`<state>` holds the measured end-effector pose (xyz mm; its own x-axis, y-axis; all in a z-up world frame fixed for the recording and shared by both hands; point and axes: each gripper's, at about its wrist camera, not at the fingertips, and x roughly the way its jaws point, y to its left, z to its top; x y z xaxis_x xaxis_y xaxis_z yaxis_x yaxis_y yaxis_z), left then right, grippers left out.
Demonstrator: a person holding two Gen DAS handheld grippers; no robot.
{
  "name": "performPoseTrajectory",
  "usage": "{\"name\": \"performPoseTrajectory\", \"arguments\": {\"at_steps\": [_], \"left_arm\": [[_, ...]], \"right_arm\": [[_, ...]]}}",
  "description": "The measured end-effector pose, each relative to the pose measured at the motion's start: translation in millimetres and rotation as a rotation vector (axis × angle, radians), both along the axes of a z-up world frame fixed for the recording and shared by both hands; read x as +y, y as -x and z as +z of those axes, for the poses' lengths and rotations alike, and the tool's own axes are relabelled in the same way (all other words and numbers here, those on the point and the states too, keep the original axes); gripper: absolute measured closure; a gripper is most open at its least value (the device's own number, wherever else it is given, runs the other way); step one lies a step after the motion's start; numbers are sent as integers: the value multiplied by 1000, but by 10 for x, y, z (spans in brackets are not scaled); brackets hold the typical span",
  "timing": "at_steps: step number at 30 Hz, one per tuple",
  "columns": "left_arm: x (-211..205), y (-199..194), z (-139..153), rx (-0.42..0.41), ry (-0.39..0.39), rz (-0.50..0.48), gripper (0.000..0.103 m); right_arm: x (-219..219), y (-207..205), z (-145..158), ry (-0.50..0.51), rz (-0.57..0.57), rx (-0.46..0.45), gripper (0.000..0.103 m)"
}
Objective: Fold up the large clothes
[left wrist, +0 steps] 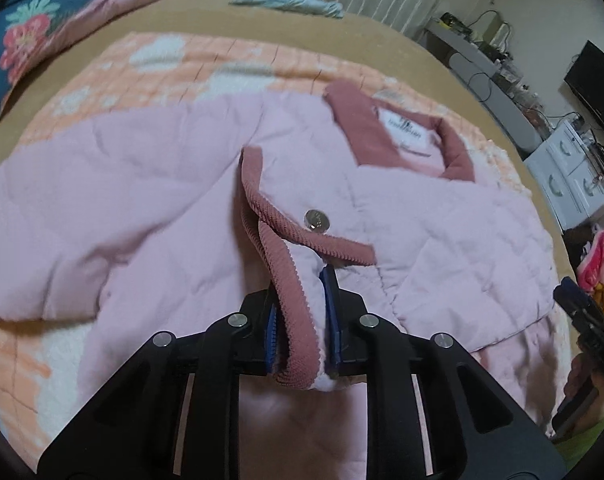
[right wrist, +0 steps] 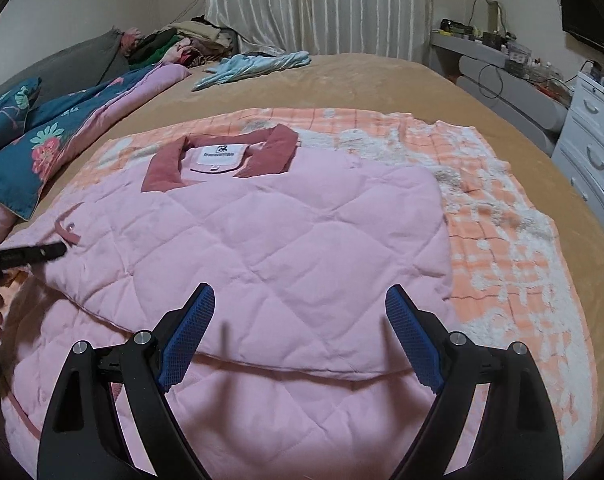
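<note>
my left tongs (left wrist: 302, 320) pinch the corduroy cuff (left wrist: 290, 312) of the pink jacket (right wrist: 286, 240), which lies collar-up on the blanket (right wrist: 502, 240) on the bed (right wrist: 382, 80). my right tongs (right wrist: 300, 332) hang spread and empty over its folded hem. the cuff is thick and bunched, so it could slip out when i pull, and dragging one-handed could rumple the folded layer.
</note>
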<state>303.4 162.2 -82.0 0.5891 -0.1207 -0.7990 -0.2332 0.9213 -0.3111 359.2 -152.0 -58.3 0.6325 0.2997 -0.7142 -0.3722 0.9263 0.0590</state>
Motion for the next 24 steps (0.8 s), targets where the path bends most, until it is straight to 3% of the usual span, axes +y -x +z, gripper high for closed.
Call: {"name": "performPoseTrajectory", "arguments": {"at_steps": [10,13,20,24], "left_arm": [[-25,32,-84,10,-18,-12,87],[-43,10,-84,13,-18,-12,85],[-75,8,-75,19,-31,-24,82],[-110,37,-28,15,-40,-36,71]], "right_arm": [[-139,-284,-356,16,-63,179,16],[-217,-330,-438,-24,-88,222,16],[-239,-315,-528,-24,-121,224,16],[-253,-289,-454,-34,-127,218,16]]}}
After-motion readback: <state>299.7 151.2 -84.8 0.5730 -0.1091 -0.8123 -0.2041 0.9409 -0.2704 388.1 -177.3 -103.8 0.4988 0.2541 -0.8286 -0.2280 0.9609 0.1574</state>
